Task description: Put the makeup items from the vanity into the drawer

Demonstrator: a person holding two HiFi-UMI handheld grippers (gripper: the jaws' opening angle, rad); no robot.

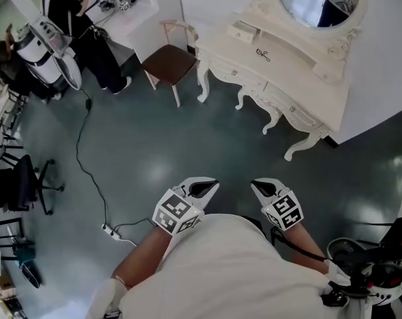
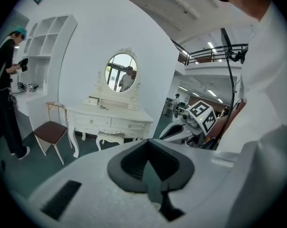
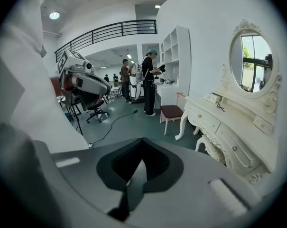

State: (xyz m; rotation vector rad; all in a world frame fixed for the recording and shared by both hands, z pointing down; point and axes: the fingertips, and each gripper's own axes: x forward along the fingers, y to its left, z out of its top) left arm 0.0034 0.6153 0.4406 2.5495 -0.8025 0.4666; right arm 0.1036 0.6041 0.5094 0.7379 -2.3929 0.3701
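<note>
Over the green floor (image 1: pixel 187 138), well apart from the white vanity (image 1: pixel 290 88), the left gripper (image 1: pixel 206 187) and the right gripper (image 1: pixel 262 187) are pointing forward side by side in the head view. Each gripper's own view is showing its jaws pressed together, with nothing between them.

A small dark item (image 1: pixel 263 54) is lying on the vanity top toward the end nearest the brown-seated chair (image 1: pixel 169 62), just beside a small cream box (image 1: pixel 242 30) that is sitting at that end's back edge. What the item is cannot be made out.

Only the head view is taking in the black cable (image 1: pixel 88 158) trailing across the floor. The left gripper view alone is showing the front drawers (image 2: pixel 110 123) head-on, both shut, a stool (image 2: pixel 110 137) tucked under them, and the right gripper's marker cube (image 2: pixel 202 115). The right gripper view is seeing the vanity from its end and adding a balcony railing (image 3: pixel 110 31). A person in black (image 1: pixel 74 18) is standing at white shelves beyond the chair.
</note>
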